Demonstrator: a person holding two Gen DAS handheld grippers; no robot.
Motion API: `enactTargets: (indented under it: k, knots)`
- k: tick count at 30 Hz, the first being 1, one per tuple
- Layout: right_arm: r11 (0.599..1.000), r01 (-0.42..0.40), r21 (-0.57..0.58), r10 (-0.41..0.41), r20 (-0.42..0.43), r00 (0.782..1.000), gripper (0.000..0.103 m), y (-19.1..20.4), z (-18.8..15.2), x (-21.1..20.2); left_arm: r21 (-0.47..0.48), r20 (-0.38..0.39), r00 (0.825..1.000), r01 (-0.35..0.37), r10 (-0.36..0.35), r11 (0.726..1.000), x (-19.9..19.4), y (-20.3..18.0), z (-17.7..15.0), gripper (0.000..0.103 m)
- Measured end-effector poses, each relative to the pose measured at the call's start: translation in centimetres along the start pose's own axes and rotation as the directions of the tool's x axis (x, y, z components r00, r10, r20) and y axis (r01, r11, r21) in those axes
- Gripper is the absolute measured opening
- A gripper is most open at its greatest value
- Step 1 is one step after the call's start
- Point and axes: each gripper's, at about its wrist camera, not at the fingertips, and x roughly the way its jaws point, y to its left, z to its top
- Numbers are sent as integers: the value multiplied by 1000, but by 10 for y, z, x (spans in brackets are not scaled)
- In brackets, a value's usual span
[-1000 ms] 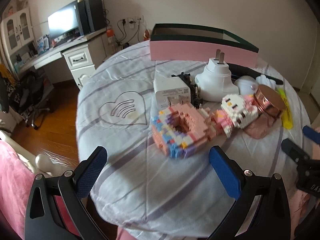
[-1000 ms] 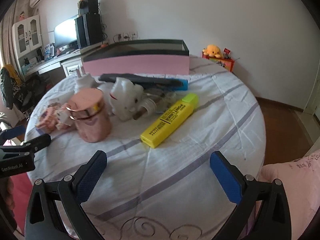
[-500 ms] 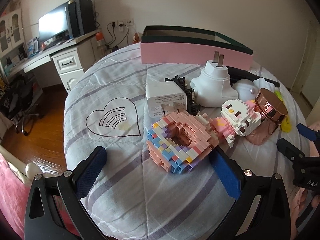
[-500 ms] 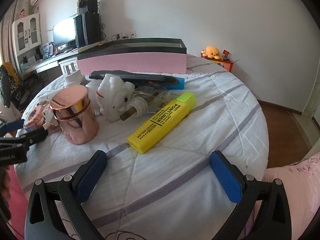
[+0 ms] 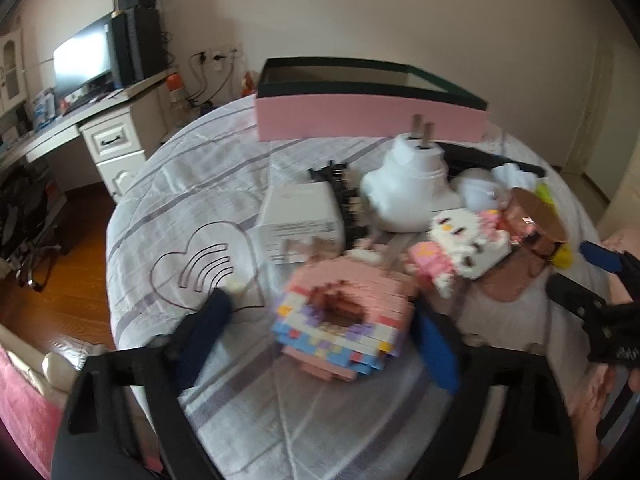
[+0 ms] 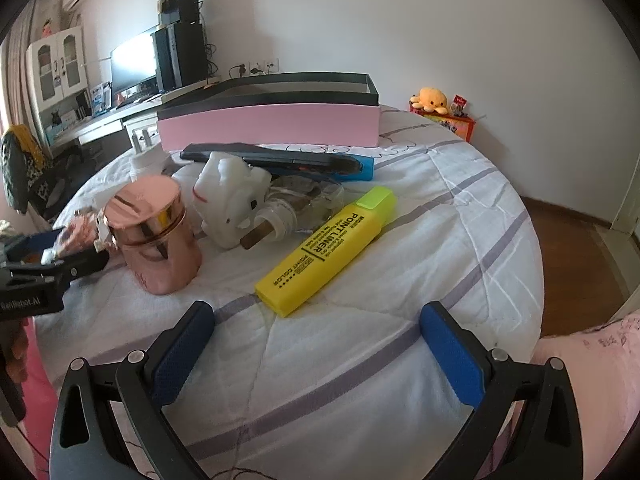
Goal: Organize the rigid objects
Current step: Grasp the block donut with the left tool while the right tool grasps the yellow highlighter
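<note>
Nothing appears sorted yet: the pink box (image 6: 268,130) stands at the far side of the bench (image 6: 440,208), well beyond the fingers of both grippers, and every item lies loose on the cloth in front of it (whether the box holds anything cannot be told from these angles); so the whole task seems left to do.

The left gripper (image 5: 324,332) has its fingers spread apart; the pink brick ring (image 5: 344,316) sits between them, its right edge touching or nearly touching the right finger, the left finger clear of it; the view is blurred, so contact is uncertain. Just past the ring lie the white charger (image 5: 300,220), the plug adapter (image 5: 408,196) and the brick cat figure (image 5: 464,248).

The right gripper (image 6: 316,344) is likewise spread and holds nothing; the yellow highlighter (image 6: 328,248) lies just ahead of the gap between its fingers, angled away to the right; the copper jar (image 6: 154,236) stands ahead to the left.
</note>
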Motion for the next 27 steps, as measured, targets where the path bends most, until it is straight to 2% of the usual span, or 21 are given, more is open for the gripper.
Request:
enactTargets:
  k: [2, 4, 8, 13, 16, 18, 19, 20, 21, 23, 25, 27]
  knots:
    - [999, -13, 34, 13, -2, 1000, 103, -4, 4, 1, 15, -2, 1000, 15, -15, 1000, -1, -3, 0, 66]
    - [998, -15, 64, 15, -3, 1000, 103, -7, 8, 3, 29, 0, 1000, 26, -26, 999, -3, -6, 0, 60]
    - [996, 3, 93, -2, -9, 1000, 103, -9, 15, 8, 23, -1, 999, 45, -45, 999, -6, -6, -4, 60]
    - [995, 54, 78, -52, -23, 998, 103, -5, 21, 16, -15, -10, 998, 57, -57, 998, -8, -1, -4, 61]
    - [996, 55, 73, -54, -16, 998, 101, -5, 24, 18, -9, -9, 999, 53, -53, 999, -6, -2, -5, 61]
    - [997, 49, 53, -48, -19, 999, 94, -4, 26, 20, 3, -9, 999, 46, -46, 999, -5, -4, -5, 62]
    - [998, 48, 44, -47, -20, 999, 84, -4, 27, 21, 9, -8, 999, 45, -45, 999, -5, -5, -6, 63]
    - [998, 47, 33, -46, -23, 999, 70, -4, 27, 23, 13, -7, 999, 46, -46, 999, -5, -5, -6, 65]
    - [998, 61, 26, -60, -20, 998, 64, -5, 27, 22, 13, -7, 999, 52, -52, 999, -5, -5, -6, 66]
    - [996, 81, 26, -81, -18, 997, 34, -11, 26, 20, 18, -6, 998, 64, -64, 998, -6, -5, -7, 71]
    - [996, 71, 50, -70, -22, 997, 25, -19, 25, 17, 21, -9, 997, 80, -80, 997, -5, -5, -7, 78]
    - [997, 41, 63, -39, -28, 999, 25, -26, 24, 14, 39, -16, 996, 85, -84, 996, -4, -7, -8, 85]
